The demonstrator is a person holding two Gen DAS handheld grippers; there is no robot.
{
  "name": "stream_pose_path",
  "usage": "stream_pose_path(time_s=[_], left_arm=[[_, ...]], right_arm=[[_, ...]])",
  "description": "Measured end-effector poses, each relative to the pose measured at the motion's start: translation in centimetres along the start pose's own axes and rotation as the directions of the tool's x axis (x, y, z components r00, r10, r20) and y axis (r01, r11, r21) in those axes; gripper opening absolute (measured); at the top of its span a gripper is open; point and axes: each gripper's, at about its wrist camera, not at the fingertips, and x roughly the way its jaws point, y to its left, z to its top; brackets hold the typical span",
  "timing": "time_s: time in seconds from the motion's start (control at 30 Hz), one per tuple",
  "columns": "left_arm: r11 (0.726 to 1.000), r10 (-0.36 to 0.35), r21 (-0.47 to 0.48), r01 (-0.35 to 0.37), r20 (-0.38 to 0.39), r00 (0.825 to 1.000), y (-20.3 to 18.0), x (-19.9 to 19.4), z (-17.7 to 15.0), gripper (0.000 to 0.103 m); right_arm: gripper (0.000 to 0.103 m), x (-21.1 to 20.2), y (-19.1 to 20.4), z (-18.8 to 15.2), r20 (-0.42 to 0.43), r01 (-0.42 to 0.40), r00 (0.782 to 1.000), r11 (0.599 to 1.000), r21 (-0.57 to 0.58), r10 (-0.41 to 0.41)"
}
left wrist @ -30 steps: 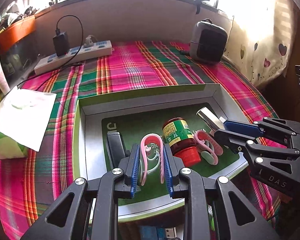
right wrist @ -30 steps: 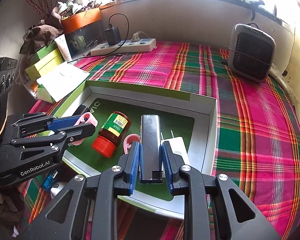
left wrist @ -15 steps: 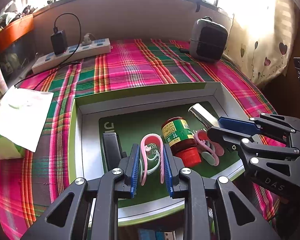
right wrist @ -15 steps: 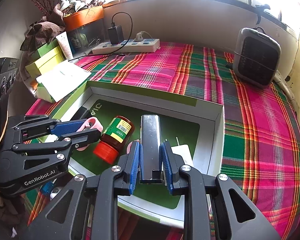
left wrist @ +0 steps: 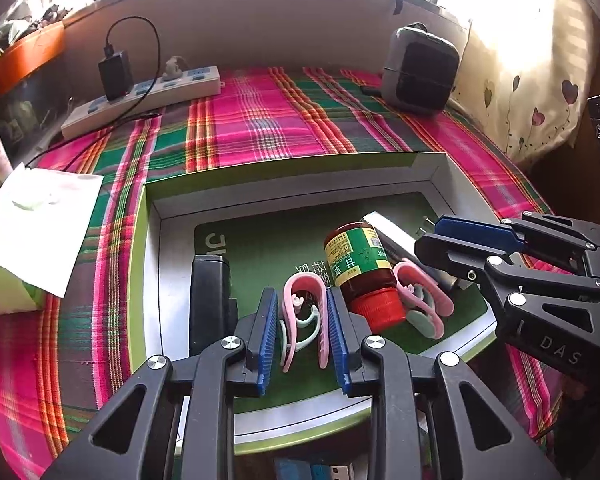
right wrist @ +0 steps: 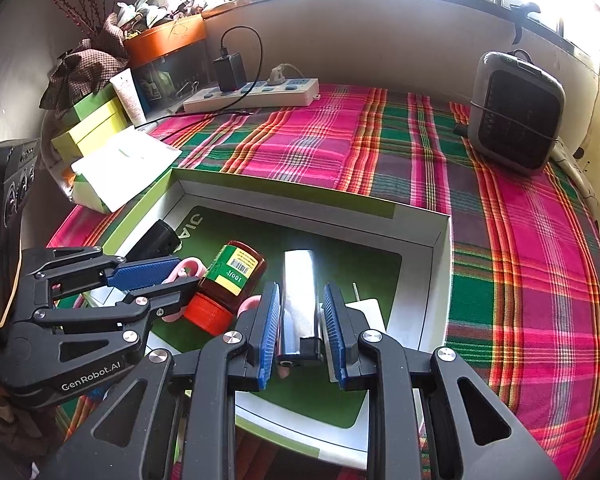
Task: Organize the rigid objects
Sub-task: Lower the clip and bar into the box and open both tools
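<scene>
A shallow white and green box [left wrist: 284,176] lies on the plaid cloth; it also shows in the right wrist view [right wrist: 440,264]. My left gripper [left wrist: 303,326] is shut on a pink clip [left wrist: 305,312] over the box floor. My right gripper [right wrist: 302,326] has its pads just apart from a silver metal bar [right wrist: 300,300] that lies between them in the box. A brown bottle with a red cap [left wrist: 364,276] lies on its side between the grippers, also seen from the right wrist [right wrist: 228,284]. A second pink clip [left wrist: 422,304] and a black block [left wrist: 210,300] lie in the box.
A white plug [right wrist: 366,306] lies by the silver bar. A power strip [left wrist: 140,100] and a grey heater [left wrist: 418,68] stand at the back. A tissue box [left wrist: 24,240] is at the left. Green boxes [right wrist: 92,128] and an orange tank are at the far left.
My right gripper's pads have spread slightly off the silver bar. Both grippers have drifted a little nearer the box. The left gripper's hold on the pink clip is unchanged.
</scene>
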Motion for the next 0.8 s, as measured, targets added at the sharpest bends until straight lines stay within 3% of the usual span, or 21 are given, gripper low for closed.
stream_pose_path(time_s=[0.8], left_arm=[[1.0,-0.001,-0.014,0.001,0.04,0.999,-0.2,-2.1,-0.7,0.033]], right_arm=[[0.025,-1.5,0.1,-0.7,0.031,0.014,0.999,0.999,0.03,-0.015]])
